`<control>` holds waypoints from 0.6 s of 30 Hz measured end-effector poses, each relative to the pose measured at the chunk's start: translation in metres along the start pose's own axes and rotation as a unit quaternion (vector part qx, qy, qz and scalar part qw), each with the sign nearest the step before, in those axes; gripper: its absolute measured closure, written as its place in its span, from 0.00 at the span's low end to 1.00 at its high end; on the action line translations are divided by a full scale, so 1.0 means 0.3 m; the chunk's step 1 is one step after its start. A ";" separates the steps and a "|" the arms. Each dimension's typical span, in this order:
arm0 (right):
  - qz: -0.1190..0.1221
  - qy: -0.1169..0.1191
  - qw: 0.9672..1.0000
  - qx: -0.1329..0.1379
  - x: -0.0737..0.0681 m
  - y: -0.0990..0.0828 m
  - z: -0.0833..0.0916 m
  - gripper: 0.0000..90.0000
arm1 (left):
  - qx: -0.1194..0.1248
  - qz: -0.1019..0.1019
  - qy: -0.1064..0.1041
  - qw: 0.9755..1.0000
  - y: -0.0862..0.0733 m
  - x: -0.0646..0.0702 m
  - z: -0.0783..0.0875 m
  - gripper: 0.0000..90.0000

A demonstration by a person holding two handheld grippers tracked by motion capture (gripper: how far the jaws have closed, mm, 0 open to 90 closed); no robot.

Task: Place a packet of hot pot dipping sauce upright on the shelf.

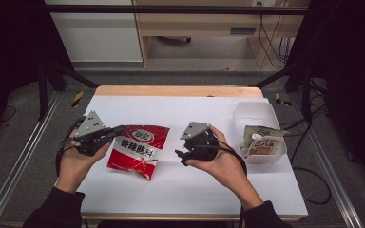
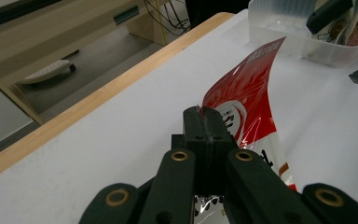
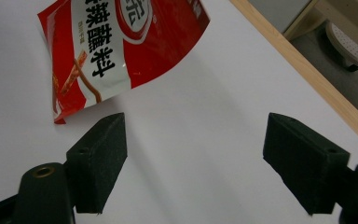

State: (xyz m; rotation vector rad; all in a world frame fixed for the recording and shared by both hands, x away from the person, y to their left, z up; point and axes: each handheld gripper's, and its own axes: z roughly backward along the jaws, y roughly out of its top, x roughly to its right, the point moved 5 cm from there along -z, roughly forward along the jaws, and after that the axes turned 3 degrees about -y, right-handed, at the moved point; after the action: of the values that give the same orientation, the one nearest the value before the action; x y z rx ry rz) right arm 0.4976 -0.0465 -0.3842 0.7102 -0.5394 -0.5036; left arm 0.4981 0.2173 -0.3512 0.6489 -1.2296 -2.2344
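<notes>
left gripper is clamped on the edge of the red packet, which hangs tilted just above the white table, left of centre. right gripper sits empty, jaws wide, near the packet. my worry: it's a thin pinch on slick foil, so the packet could slip or swing and miss the plastic bin.

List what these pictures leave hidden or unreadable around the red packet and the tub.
- Red packet: its near edge is hidden by the left gripper in the left gripper view.
- Pouch in the tub: print too small in the high view.
- Red packet's top: cut off by the right gripper view's edge.
</notes>
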 end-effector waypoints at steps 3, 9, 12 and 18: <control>0.007 0.007 1.000 -0.004 0.009 0.034 0.005 0.23 | -0.004 -0.005 -0.001 1.000 0.006 0.004 -0.001 1.00; 0.021 0.023 0.999 -0.006 0.015 0.086 0.006 0.24 | -0.005 -0.008 -0.004 1.000 0.013 0.012 0.000 1.00; 0.028 0.023 0.999 -0.009 0.011 0.108 0.004 0.26 | -0.004 -0.011 -0.005 1.000 0.015 0.016 0.004 1.00; 0.039 0.036 0.999 -0.009 0.013 0.143 -0.015 0.30 | 0.001 -0.016 -0.010 1.000 0.026 0.034 0.009 1.00</control>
State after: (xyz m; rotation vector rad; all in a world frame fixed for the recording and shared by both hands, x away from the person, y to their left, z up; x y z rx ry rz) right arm 0.5137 -0.0187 -0.3553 0.6857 -0.4931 -0.4091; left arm 0.4902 0.2089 -0.3448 0.6528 -1.2390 -2.2725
